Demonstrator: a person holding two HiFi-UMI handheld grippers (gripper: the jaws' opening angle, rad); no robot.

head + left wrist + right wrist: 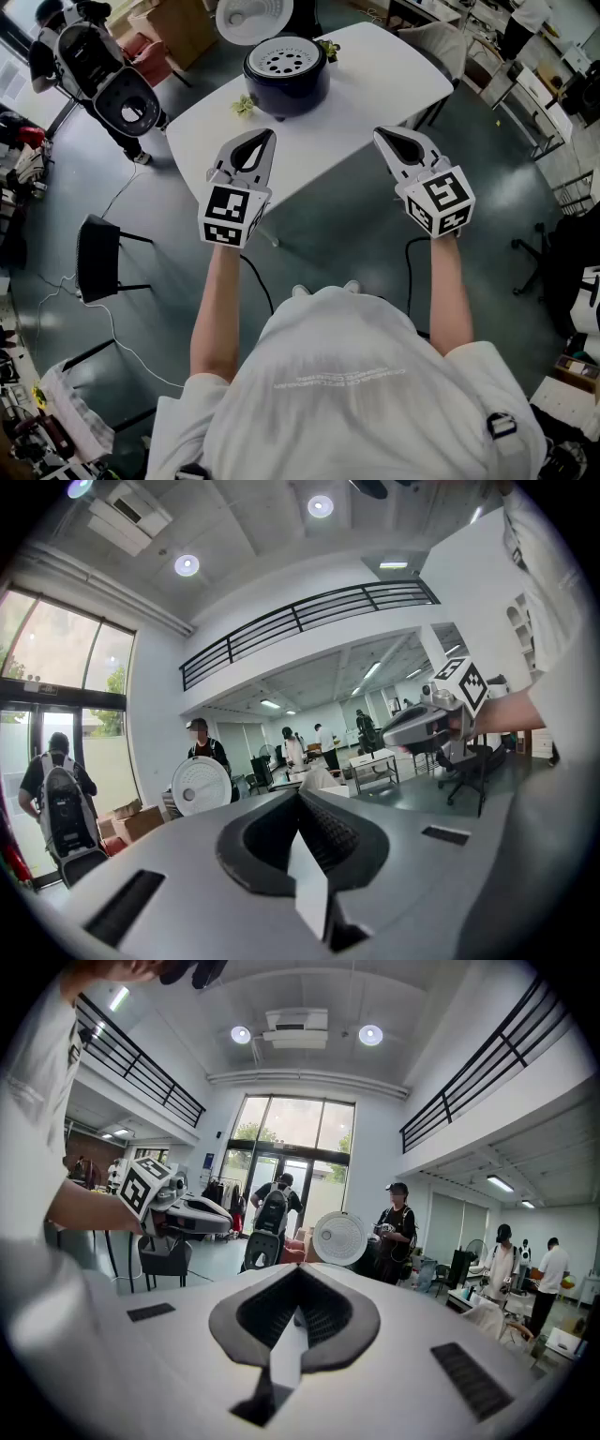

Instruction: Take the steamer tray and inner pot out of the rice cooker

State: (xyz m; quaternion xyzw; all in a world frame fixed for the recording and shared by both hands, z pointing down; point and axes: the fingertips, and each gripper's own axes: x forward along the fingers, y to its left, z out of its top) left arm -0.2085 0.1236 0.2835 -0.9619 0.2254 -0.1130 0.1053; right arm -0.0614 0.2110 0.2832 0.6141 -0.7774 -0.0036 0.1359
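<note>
Open lab-like office hall — mezzanine railing, desks, swivel chairs, glass entrance doors

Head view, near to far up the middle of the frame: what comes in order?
White shirt → left gripper and right gripper, level with each other → table → rice cooker with steamer tray in its top → raised lid.

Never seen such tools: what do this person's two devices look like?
The left hand-held gripper and right hand-held gripper are pale grey pointed shells with dark ribbed pads, each carrying a white cube printed with black square markers. The person wears a white short-sleeved shirt.
</note>
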